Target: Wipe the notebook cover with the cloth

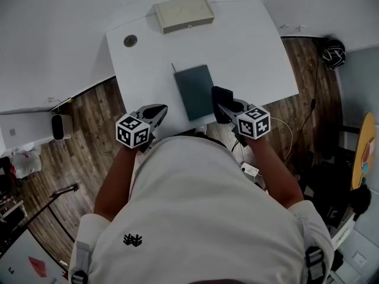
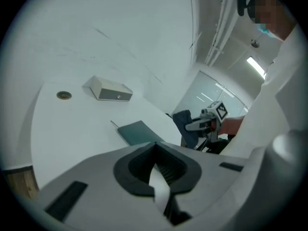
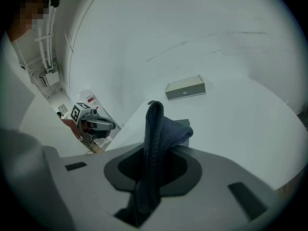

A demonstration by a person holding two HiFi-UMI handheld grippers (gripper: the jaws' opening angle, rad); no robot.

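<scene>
1. The white bench (image 1: 254,52) carries everything.
2. A beige box (image 1: 183,14) lies at its 12 o'clock edge.
3. The dark teal notebook (image 1: 194,91) lies closed and flat toward the 6 o'clock edge.
4. The right claw (image 1: 224,110), at the notebook's 4 o'clock, pinches a dark blue cloth (image 3: 156,129) just beside the cover.
5. The left claw (image 1: 159,112), at the notebook's 8 o'clock, is pressed together on nothing.
6. A round grommet (image 1: 130,41) sits at the bench's 10 o'clock.
</scene>
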